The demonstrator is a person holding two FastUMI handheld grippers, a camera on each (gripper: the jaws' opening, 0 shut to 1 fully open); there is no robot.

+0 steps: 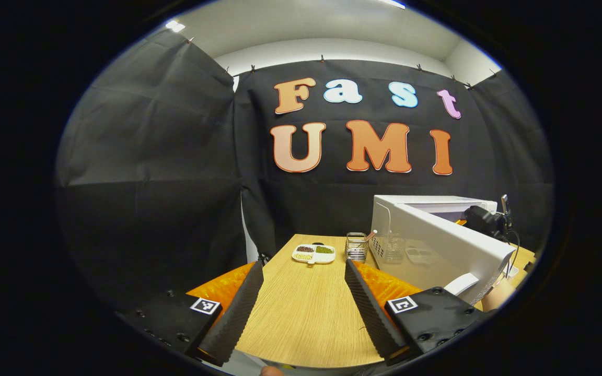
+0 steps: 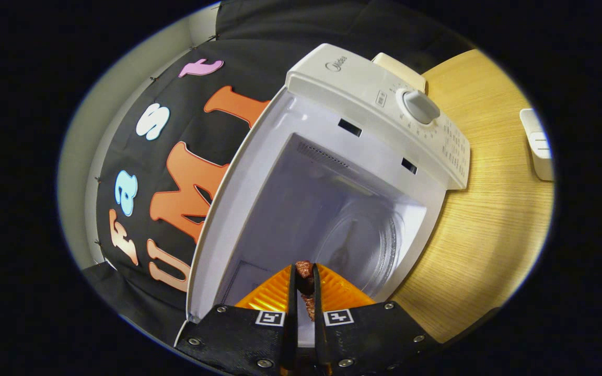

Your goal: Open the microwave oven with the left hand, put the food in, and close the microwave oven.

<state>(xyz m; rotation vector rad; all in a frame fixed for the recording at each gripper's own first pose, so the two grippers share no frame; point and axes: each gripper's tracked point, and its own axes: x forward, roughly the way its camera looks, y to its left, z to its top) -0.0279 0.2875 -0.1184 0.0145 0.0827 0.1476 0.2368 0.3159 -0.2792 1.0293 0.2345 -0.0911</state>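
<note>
So the microwave oven (image 2: 384, 104) is sitting on the light wood counter (image 2: 489, 235) with its door swung wide open. In the right gripper view you look straight into the cavity, glass turntable (image 2: 363, 245) on the floor of it, control panel with the round dial (image 2: 420, 106) along one side. The whole view is rolled over, so the oven looks tipped, but that's just the camera.

The food (image 2: 305, 282) is a small dark reddish-brown chunk, looks like meat, pinched between the jaws of the right gripper (image 2: 305, 277). Jaws are nearly closed, both fingers pressing on it, and it sits right at the mouth of the cavity, in front of the turntable, not down on the glass.

In the left gripper view the left gripper (image 1: 303, 271) has its jaws spread wide with nothing in them, over the near part of the counter. The open door (image 1: 437, 250) is off to the right, edge toward the camera, with a hand (image 1: 497, 297) by its near end.

Farther back there's a white divided dish (image 1: 314, 253) with bits of different coloured food in the sections, and just right of it a small wire basket (image 1: 356, 246), near the oven's left side. A white object (image 2: 537, 143) lies on the counter past the control panel; can't tell what it is.
</note>
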